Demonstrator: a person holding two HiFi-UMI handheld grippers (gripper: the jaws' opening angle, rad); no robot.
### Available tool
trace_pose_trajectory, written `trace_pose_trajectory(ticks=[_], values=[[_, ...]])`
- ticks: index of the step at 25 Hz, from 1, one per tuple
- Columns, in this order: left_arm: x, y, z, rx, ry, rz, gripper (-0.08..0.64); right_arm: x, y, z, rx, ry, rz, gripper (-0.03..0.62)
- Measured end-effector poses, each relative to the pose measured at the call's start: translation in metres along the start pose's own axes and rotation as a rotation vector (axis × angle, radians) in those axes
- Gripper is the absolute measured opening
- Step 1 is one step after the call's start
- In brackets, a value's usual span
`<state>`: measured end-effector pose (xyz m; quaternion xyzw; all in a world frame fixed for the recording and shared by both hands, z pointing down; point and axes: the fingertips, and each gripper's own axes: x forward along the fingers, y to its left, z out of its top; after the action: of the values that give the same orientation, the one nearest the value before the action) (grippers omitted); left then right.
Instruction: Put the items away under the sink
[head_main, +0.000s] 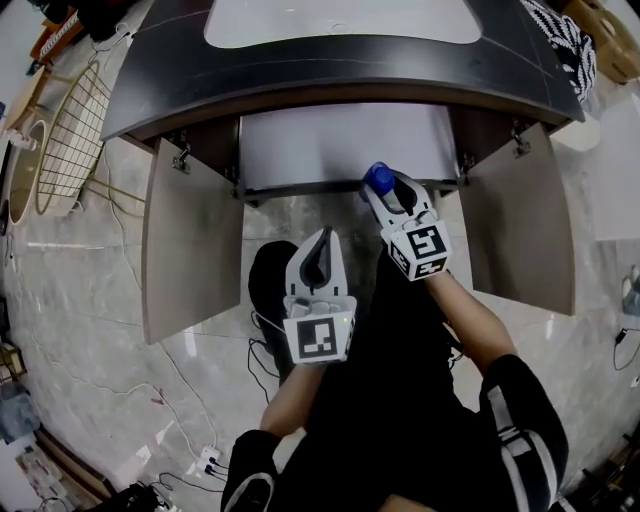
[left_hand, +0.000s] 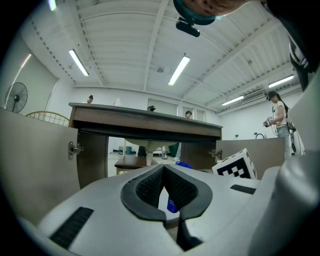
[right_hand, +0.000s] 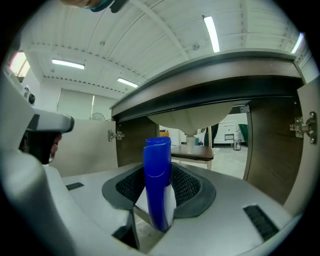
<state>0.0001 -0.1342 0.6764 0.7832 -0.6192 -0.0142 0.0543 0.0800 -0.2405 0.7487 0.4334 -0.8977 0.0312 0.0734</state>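
My right gripper is shut on a blue bottle with a flip cap; the bottle sits at the front edge of the open cabinet under the sink. In the right gripper view the bottle stands upright between the black pads, with the basin's underside ahead. My left gripper hangs lower and to the left, shut with nothing in it; its pads meet at the tips. The blue bottle shows through the gap below them.
Both cabinet doors stand open: left door, right door. The cabinet floor is pale and bare. A wire basket stands at the far left. Cables lie on the marble floor. A person stands far off at right.
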Motion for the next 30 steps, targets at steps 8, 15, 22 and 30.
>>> trace_pose_trajectory(ticks=[8,15,22,30], values=[[0.0,0.007,-0.002,-0.001,0.001,0.0,0.014,0.053,-0.027,-0.034,-0.035,0.022,-0.048,0.15],[-0.005,0.014,0.004,-0.006,-0.008,0.0,0.014,0.098,-0.05,-0.066,-0.066,0.06,-0.081,0.152],[-0.012,0.019,0.009,-0.013,-0.029,0.001,0.015,0.126,-0.066,-0.109,-0.078,0.105,-0.123,0.15],[-0.02,0.029,0.007,-0.017,-0.025,0.021,0.014,0.141,-0.078,-0.146,-0.04,0.157,-0.149,0.15]])
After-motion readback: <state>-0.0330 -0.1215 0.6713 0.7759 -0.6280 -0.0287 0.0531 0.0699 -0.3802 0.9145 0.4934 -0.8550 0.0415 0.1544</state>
